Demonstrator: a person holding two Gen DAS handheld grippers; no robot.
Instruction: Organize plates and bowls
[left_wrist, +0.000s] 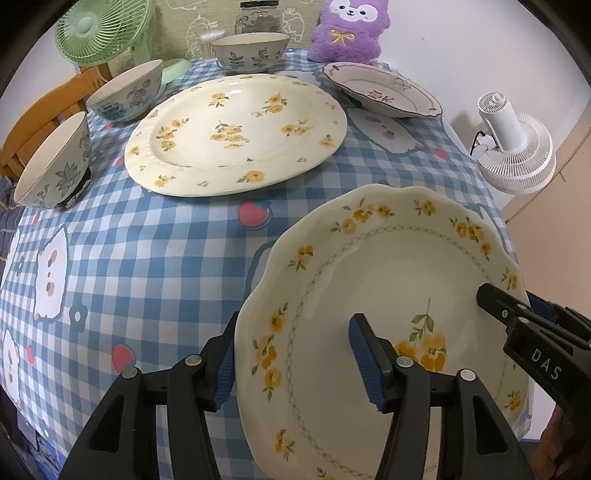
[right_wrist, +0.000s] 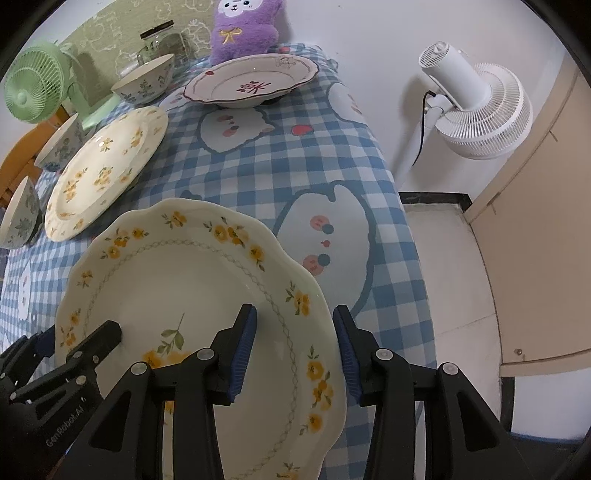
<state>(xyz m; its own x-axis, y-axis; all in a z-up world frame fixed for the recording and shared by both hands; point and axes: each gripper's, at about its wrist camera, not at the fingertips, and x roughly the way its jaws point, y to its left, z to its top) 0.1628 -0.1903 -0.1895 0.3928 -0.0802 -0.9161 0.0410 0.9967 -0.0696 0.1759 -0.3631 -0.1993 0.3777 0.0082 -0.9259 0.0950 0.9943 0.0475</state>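
Note:
A scalloped cream plate with yellow flowers (left_wrist: 388, 295) (right_wrist: 192, 280) is at the table's near right. My left gripper (left_wrist: 295, 358) straddles its left rim, one finger under, one inside; the jaws stand apart. My right gripper (right_wrist: 295, 347) straddles its right rim the same way. A large flat flowered plate (left_wrist: 236, 133) (right_wrist: 103, 170) lies mid-table. A red-marked plate (left_wrist: 384, 92) (right_wrist: 251, 79) sits at the back right. Three blue-patterned bowls stand at the left (left_wrist: 55, 162), (left_wrist: 127, 90) and back (left_wrist: 249, 50).
The table has a blue checked cloth (left_wrist: 147, 258). A green fan (left_wrist: 99, 33), a glass jar (left_wrist: 258, 18) and a purple plush toy (left_wrist: 347, 29) stand at the back. A white floor fan (right_wrist: 476, 107) stands off the table's right edge.

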